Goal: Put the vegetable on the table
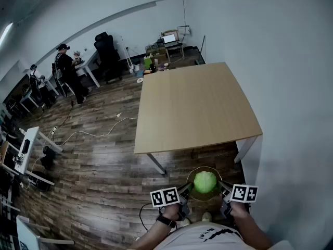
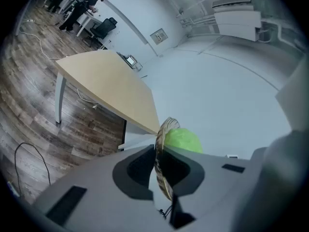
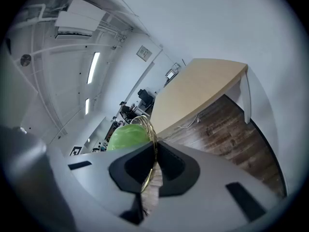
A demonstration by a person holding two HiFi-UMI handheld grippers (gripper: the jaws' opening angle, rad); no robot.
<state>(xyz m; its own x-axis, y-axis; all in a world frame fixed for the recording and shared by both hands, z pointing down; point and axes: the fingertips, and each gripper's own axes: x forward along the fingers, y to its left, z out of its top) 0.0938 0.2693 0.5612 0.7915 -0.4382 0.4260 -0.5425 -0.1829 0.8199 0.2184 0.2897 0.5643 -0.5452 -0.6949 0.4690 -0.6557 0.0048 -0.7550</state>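
A round green vegetable (image 1: 205,182) lies in a shallow woven basket (image 1: 203,169) that I carry low in front of me, short of the near edge of the light wooden table (image 1: 195,105). My left gripper (image 1: 186,189) is shut on the basket's left rim, my right gripper (image 1: 223,188) on its right rim. In the left gripper view the rim (image 2: 161,140) runs edge-on between the jaws of the left gripper (image 2: 162,172), with the vegetable (image 2: 184,140) behind it. The right gripper view shows the right gripper (image 3: 153,166) clamping the rim (image 3: 149,128) beside the vegetable (image 3: 126,135).
A white wall (image 1: 291,87) runs close along the table's right side. Wooden floor with a white cable (image 1: 99,134) spreads to the left. Far back stand a black chair (image 1: 107,53), desks and a person (image 1: 66,69). A white desk (image 1: 26,145) is at the left edge.
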